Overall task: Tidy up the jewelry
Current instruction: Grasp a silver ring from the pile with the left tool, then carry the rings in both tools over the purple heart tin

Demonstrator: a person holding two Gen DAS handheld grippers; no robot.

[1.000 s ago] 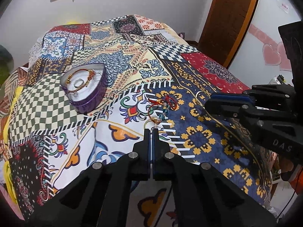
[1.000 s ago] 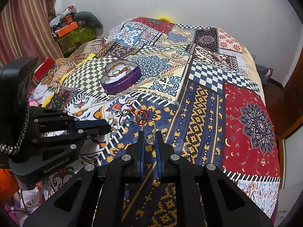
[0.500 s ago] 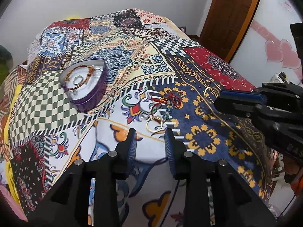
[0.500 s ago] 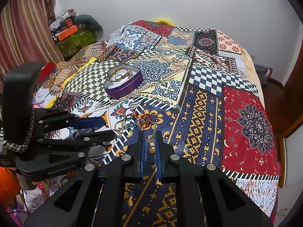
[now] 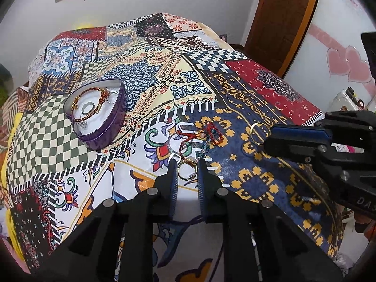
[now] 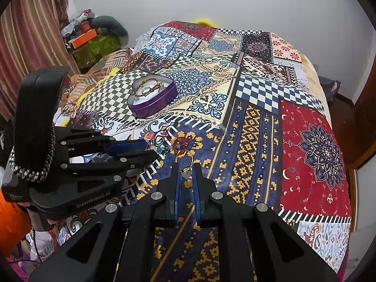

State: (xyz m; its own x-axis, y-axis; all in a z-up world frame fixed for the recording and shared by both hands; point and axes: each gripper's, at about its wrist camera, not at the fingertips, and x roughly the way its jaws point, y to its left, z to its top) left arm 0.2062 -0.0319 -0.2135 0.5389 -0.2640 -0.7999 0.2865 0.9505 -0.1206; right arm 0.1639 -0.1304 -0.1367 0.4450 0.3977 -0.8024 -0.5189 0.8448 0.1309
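Note:
A purple heart-shaped tin (image 5: 98, 115) with a beaded bracelet and rings inside sits on the patchwork bedspread; it also shows in the right wrist view (image 6: 152, 101). A tangle of red cord and blue beads (image 5: 202, 138) lies in front of my left gripper. My left gripper (image 5: 186, 166) is open, its fingers either side of a gold ring (image 5: 187, 169) on the cloth. My right gripper (image 6: 185, 170) is shut on another gold ring (image 6: 185, 162), held just above the bedspread; that ring shows at its tips in the left wrist view (image 5: 258, 132).
The bed (image 6: 258, 129) fills both views. A wooden door (image 5: 282, 11) stands at the far right. Striped curtains (image 6: 28, 35) and a cluttered green shelf (image 6: 94, 42) stand at the left, with piled bedding beside the bed.
My left gripper has opened, let go of its gold ring, and now straddles it on the cloth. My right gripper keeps its ring and has drawn slightly back.

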